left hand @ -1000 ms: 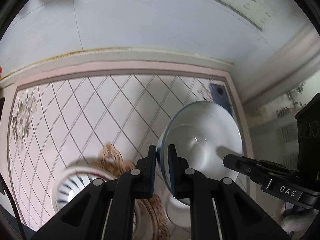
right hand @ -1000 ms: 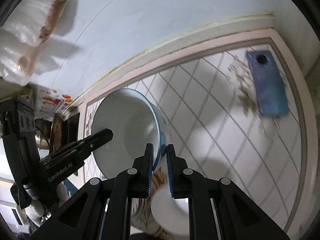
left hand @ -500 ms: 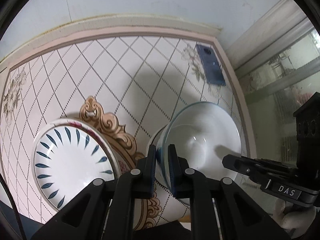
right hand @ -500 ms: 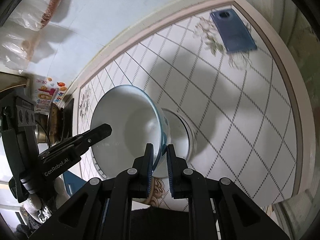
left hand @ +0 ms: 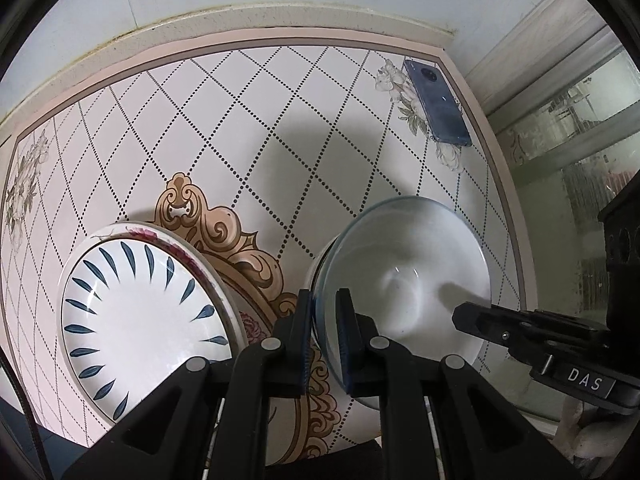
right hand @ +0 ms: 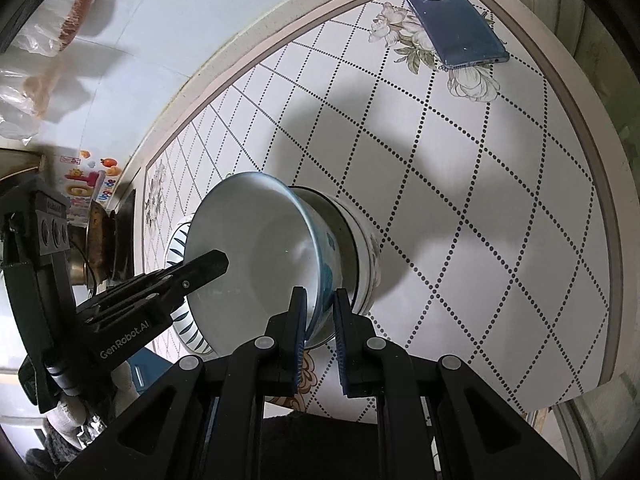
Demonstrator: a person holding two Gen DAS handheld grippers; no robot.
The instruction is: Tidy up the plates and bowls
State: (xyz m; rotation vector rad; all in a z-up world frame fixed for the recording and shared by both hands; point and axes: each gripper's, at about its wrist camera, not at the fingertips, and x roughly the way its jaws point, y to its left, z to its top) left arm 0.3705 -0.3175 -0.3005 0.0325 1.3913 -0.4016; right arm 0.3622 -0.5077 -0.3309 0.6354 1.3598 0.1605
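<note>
The white bowl [left hand: 404, 280] hangs tilted between my two grippers, just above another bowl [right hand: 362, 248] on the patterned table [left hand: 240, 128]. My left gripper [left hand: 323, 312] is clamped on its near rim, my right gripper [right hand: 319, 312] pinches the opposite rim. Left of the bowl sits the blue-leaf plate [left hand: 140, 316]; beyond it, well apart, lies a phone [left hand: 438, 108].

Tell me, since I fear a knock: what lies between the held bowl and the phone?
Nothing: in the right wrist view, only bare patterned tabletop with shadow runs from the bowl to the phone.
</note>
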